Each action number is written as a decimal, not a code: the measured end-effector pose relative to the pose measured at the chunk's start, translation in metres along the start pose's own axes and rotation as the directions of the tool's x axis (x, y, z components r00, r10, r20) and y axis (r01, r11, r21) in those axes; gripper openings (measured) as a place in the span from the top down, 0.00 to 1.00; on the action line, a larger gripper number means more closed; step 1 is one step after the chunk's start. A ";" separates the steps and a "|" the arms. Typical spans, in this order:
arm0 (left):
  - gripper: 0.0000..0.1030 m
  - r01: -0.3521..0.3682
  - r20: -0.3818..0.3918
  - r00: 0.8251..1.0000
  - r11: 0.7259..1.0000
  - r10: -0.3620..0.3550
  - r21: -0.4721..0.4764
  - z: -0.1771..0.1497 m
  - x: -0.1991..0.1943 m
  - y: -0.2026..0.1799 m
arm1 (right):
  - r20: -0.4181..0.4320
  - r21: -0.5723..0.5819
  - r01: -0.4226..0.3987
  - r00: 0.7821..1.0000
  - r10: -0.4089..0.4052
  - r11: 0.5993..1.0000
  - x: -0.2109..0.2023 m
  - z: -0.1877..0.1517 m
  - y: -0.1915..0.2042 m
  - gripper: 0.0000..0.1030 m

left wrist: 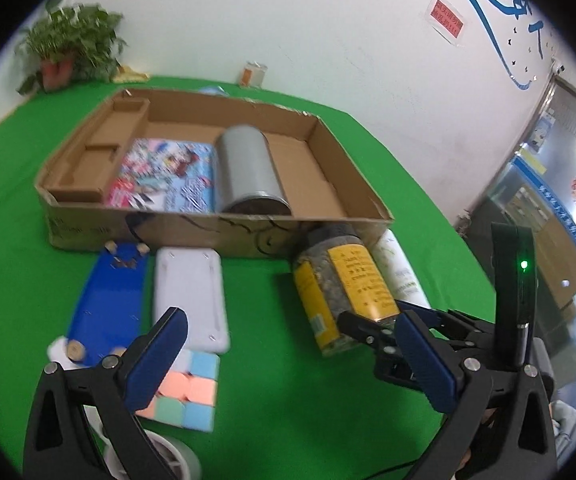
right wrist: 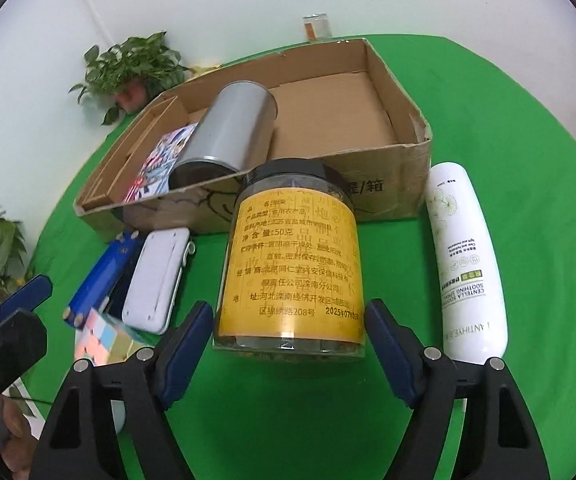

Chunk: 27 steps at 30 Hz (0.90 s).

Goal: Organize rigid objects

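Observation:
A clear jar (right wrist: 292,256) with a yellow label and black lid lies on the green cloth against the cardboard box (right wrist: 392,192). My right gripper (right wrist: 288,312) straddles its base end, and both blue pads touch its sides. In the left wrist view the same jar (left wrist: 336,284) lies at the right. My left gripper (left wrist: 294,340) hangs wide open over bare cloth with nothing between its fingers. A silver can (left wrist: 247,168) and a colourful flat pack (left wrist: 163,176) lie inside the box (left wrist: 207,232).
A white bottle (right wrist: 464,256) lies right of the jar. Left of it are a white case (left wrist: 189,292), a blue board (left wrist: 107,308), a pastel cube (left wrist: 191,392) and a tape roll (left wrist: 155,456). Potted plants (right wrist: 135,68) and a small glass jar (right wrist: 316,26) stand at the back edge.

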<state>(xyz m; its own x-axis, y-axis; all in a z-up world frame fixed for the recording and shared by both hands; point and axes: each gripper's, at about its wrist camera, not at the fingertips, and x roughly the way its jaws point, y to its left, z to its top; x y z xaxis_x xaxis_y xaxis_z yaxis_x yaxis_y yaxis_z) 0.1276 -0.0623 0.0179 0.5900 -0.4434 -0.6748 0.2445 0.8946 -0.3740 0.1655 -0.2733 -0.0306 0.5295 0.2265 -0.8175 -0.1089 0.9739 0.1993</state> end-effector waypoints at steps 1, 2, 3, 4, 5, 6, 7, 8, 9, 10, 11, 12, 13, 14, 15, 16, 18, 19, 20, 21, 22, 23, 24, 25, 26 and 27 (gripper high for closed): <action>0.00 0.027 -0.025 0.999 1.000 -0.027 -0.010 -0.001 0.002 0.000 | -0.010 -0.020 0.007 1.000 -0.007 1.000 -0.004 -0.006 0.002 0.27; 0.01 0.074 -0.067 0.995 0.997 -0.075 -0.027 -0.004 0.006 0.000 | -0.017 -0.039 0.011 1.000 -0.011 0.999 -0.008 -0.011 0.003 0.27; 0.01 0.102 -0.092 0.990 0.994 -0.105 -0.039 -0.007 0.008 0.000 | -0.034 -0.063 0.011 0.999 -0.013 0.998 -0.015 -0.022 0.003 0.27; 0.01 0.138 -0.124 0.982 0.989 -0.144 -0.056 -0.011 0.010 -0.001 | -0.046 -0.076 0.005 0.999 -0.008 0.997 -0.021 -0.028 0.003 0.27; 0.01 0.157 -0.144 0.976 0.985 -0.166 -0.068 -0.014 0.011 -0.002 | -0.059 -0.108 -0.003 0.998 -0.003 0.994 -0.028 -0.039 0.002 0.27; 0.01 0.178 -0.165 0.968 0.981 -0.188 -0.074 -0.018 0.012 -0.005 | -0.062 -0.152 0.007 0.998 -0.017 0.988 -0.035 -0.050 0.003 0.27; 0.01 0.198 -0.176 0.962 0.978 -0.208 -0.072 -0.022 0.011 -0.009 | -0.055 -0.194 0.036 0.997 -0.048 0.980 -0.042 -0.059 0.005 0.27; 0.01 0.219 -0.192 0.954 0.973 -0.229 -0.071 -0.027 0.012 -0.014 | -0.043 -0.235 0.078 0.995 -0.090 0.969 -0.048 -0.067 0.008 0.27; 0.01 0.236 -0.214 0.945 0.969 -0.247 -0.077 -0.031 0.014 -0.017 | -0.030 -0.274 0.127 0.990 -0.141 0.953 -0.051 -0.075 0.012 0.26; 0.01 0.253 -0.234 0.935 0.964 -0.266 -0.087 -0.035 0.017 -0.020 | -0.024 -0.295 0.151 0.986 -0.166 0.944 -0.054 -0.081 0.016 0.26; 0.01 0.265 -0.252 0.926 0.959 -0.281 -0.098 -0.039 0.020 -0.022 | -0.023 -0.303 0.154 0.985 -0.169 0.941 -0.055 -0.085 0.020 0.24; 0.01 0.277 -0.273 0.915 0.954 -0.298 -0.113 -0.043 0.025 -0.023 | -0.023 -0.306 0.138 0.988 -0.152 0.942 -0.057 -0.089 0.023 0.21; 0.01 0.291 -0.284 0.904 0.947 -0.318 -0.134 -0.046 0.028 -0.022 | -0.026 -0.316 0.084 0.995 -0.097 0.945 -0.061 -0.094 0.029 0.18; 0.01 0.283 -0.297 0.902 0.948 -0.314 -0.144 -0.048 0.032 -0.021 | -0.035 -0.305 0.012 0.999 -0.023 0.952 -0.066 -0.096 0.032 0.17; 0.01 0.268 -0.300 0.905 0.951 -0.303 -0.151 -0.049 0.035 -0.020 | -0.042 -0.275 -0.042 0.999 0.032 0.960 -0.070 -0.095 0.030 0.17; 0.01 0.256 -0.300 0.908 0.954 -0.294 -0.158 -0.049 0.037 -0.018 | -0.037 -0.256 -0.055 0.998 0.047 0.965 -0.072 -0.093 0.026 0.16; 0.01 0.255 -0.303 0.904 0.948 -0.303 -0.189 -0.048 0.042 -0.014 | -0.032 -0.177 -0.077 0.997 0.072 0.981 -0.073 -0.087 0.010 0.16; 0.01 0.253 -0.305 0.902 0.946 -0.307 -0.203 -0.047 0.045 -0.012 | -0.048 -0.135 -0.099 0.994 0.093 0.986 -0.070 -0.084 0.002 0.16; 0.02 0.246 -0.306 0.903 0.946 -0.302 -0.209 -0.046 0.048 -0.011 | -0.070 -0.087 -0.128 0.990 0.122 0.988 -0.065 -0.081 -0.005 0.16; 0.02 0.236 -0.314 0.903 0.950 -0.293 -0.206 -0.045 0.052 -0.011 | -0.095 -0.048 -0.163 0.983 0.158 0.985 -0.060 -0.080 -0.011 0.16; 0.02 0.230 -0.326 0.901 0.951 -0.288 -0.204 -0.044 0.056 -0.011 | -0.122 -0.012 -0.203 0.972 0.201 0.979 -0.054 -0.080 -0.015 0.17; 0.02 0.227 -0.336 0.897 0.952 -0.287 -0.206 -0.043 0.060 -0.010 | -0.137 0.012 -0.228 0.964 0.228 0.974 -0.049 -0.080 -0.016 0.17; 0.05 0.222 -0.351 0.892 0.952 -0.286 -0.211 -0.043 0.065 -0.011 | -0.156 0.043 -0.257 0.953 0.261 0.965 -0.043 -0.079 -0.017 0.17; 0.05 0.225 -0.361 0.887 0.951 -0.290 -0.210 -0.043 0.068 -0.012 | -0.170 0.061 -0.275 0.944 0.281 0.960 -0.036 -0.078 -0.016 0.18; 0.06 0.234 -0.375 0.877 0.950 -0.299 -0.208 -0.043 0.072 -0.015 | -0.179 0.074 -0.286 0.938 0.295 0.955 -0.031 -0.078 -0.015 0.18; 0.06 0.240 -0.385 0.871 0.948 -0.305 -0.208 -0.042 0.075 -0.016 | -0.186 0.088 -0.295 0.934 0.306 0.951 -0.028 -0.077 -0.014 0.18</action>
<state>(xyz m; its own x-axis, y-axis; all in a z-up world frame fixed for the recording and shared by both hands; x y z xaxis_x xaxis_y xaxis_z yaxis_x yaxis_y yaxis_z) 0.1351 -0.1116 -0.0536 0.1428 -0.6806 -0.7186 0.2134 0.7301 -0.6492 0.0871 -0.2920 -0.0523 0.3047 0.5130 -0.8025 -0.1860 0.8584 0.4781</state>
